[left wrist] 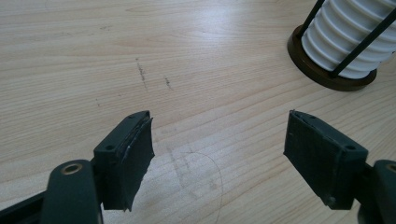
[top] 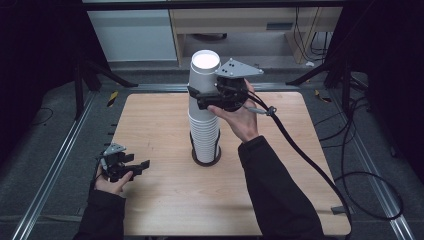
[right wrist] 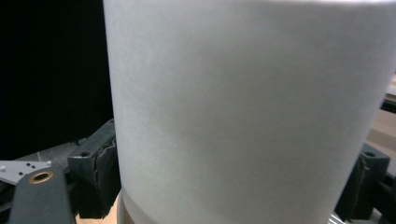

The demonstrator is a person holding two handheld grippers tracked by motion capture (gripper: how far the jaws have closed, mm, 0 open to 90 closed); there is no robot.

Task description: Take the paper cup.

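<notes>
Right gripper (top: 196,98) clamped on the top cup (top: 204,75) of the stack (top: 205,135) in its holder (top: 206,159); left gripper (top: 142,165) apart – jaws parted, empty – over the table (top: 165,200).

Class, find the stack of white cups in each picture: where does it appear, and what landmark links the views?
High view: the cup stack stands at table centre, its top cup in the right tool.
Left gripper view: upper right corner.
Right gripper view: the top cup's wall, centre and right.
Shared landmark: the stack's dark holder.
</notes>
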